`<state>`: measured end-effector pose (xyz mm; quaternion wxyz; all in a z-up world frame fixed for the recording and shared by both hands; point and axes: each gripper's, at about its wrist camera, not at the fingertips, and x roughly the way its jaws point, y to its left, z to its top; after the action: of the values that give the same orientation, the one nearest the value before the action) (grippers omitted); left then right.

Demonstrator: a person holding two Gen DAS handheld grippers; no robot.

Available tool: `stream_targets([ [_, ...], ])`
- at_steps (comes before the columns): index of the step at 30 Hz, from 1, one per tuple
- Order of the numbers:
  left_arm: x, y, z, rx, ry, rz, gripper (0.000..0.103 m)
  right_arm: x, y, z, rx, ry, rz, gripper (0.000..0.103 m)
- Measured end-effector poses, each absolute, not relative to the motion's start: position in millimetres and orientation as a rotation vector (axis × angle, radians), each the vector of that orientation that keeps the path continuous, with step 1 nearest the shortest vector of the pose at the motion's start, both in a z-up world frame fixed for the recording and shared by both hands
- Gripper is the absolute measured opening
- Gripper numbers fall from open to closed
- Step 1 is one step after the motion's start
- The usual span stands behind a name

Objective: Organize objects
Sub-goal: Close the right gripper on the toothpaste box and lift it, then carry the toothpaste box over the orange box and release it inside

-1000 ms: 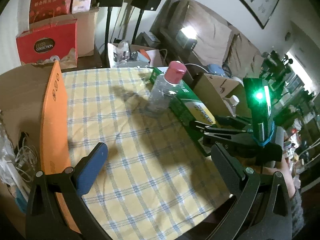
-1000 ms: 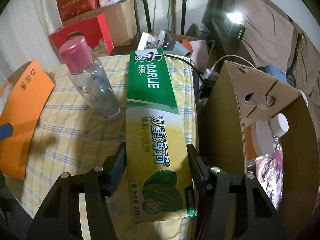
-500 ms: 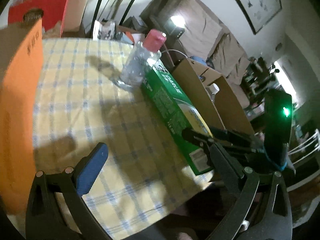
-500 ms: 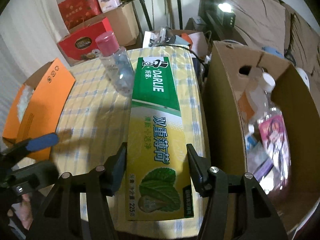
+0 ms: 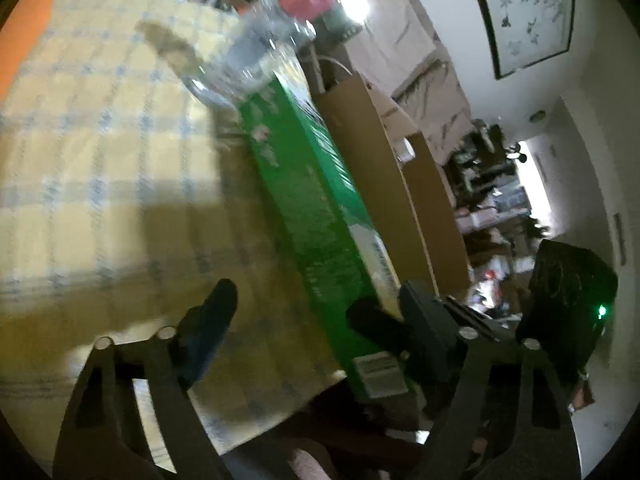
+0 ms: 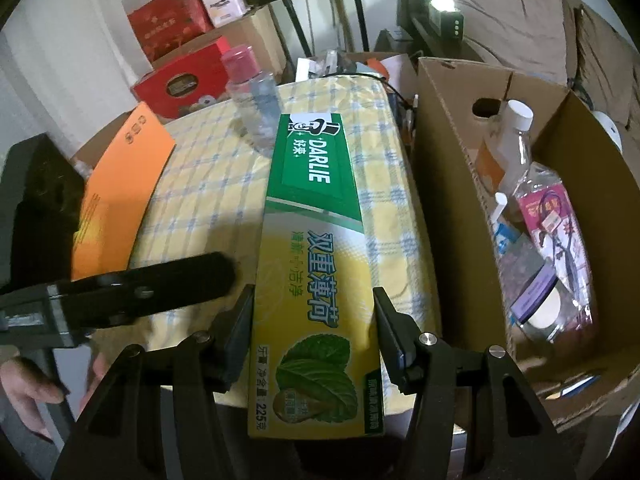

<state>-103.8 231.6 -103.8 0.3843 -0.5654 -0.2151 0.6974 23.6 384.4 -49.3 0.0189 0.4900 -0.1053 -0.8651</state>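
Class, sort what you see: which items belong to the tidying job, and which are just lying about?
In the job:
green and yellow toothpaste carton, held by right hand-held gripper
open brown cardboard box
clear pink-capped bottle

Lying about:
red gift boxes
orange cardboard flap
framed picture

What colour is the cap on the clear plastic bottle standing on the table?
Pink cap; clearest in the right wrist view.

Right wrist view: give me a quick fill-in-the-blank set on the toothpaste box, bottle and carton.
1. The right gripper is shut on the ____ box.
2. The clear bottle on the checked cloth has a ____ cap.
3. The open cardboard carton sits to the ____ of the toothpaste box.

Missing words: toothpaste; pink; right
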Motion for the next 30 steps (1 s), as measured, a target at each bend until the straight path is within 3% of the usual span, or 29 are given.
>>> stream_targets([
  [8,-98,241,-111,-1.458,-0.582,1.703,0.054,37,375,-48,1.508,-0.330,-2.664,0.058],
  [30,-97,173,-30,-1.269,-0.666,1.852,0.054,30,308,23,1.321,-0.058,-2.640,0.058],
])
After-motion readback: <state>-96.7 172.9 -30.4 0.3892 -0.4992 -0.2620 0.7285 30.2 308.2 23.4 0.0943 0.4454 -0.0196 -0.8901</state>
